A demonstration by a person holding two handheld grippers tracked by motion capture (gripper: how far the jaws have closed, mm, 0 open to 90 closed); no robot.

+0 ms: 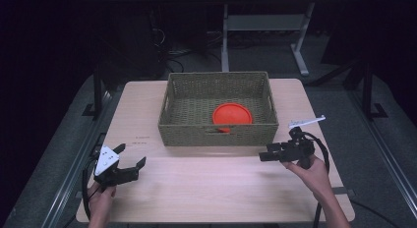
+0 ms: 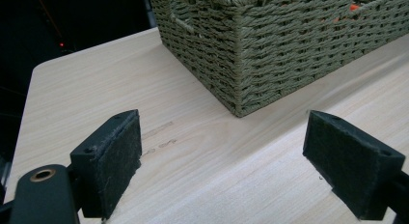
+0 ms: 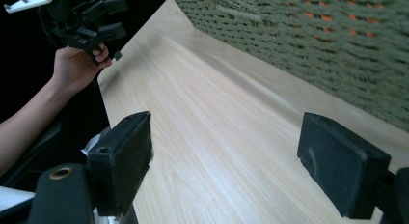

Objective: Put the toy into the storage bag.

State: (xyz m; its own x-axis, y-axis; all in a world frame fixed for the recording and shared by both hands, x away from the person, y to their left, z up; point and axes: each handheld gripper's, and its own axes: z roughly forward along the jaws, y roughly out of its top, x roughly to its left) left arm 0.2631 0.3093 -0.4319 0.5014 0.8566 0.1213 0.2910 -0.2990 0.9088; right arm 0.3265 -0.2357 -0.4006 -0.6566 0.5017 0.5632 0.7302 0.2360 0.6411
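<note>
A woven olive basket [image 1: 216, 132] stands at the middle back of the table, with a round orange-red plate [image 1: 232, 114] lying inside near its front right. My left gripper [image 1: 132, 155] hovers low over the table's front left, open and empty, jaws angled toward the basket. In the left gripper view its jaws [image 2: 231, 156] stand wide apart, facing the basket's corner [image 2: 270, 50]. My right gripper [image 1: 265, 153] is front right of the basket, pointing left, open and empty. The right gripper view has the jaws [image 3: 224, 171] apart over bare wood, beside the basket wall [image 3: 313, 50].
The light wooden table [image 1: 211, 184] has free room in front of the basket and at both sides. Dark floor, cables and a desk frame [image 1: 265, 21] lie beyond the far edge. The other hand and its gripper [image 3: 91, 21] appear far off in the right gripper view.
</note>
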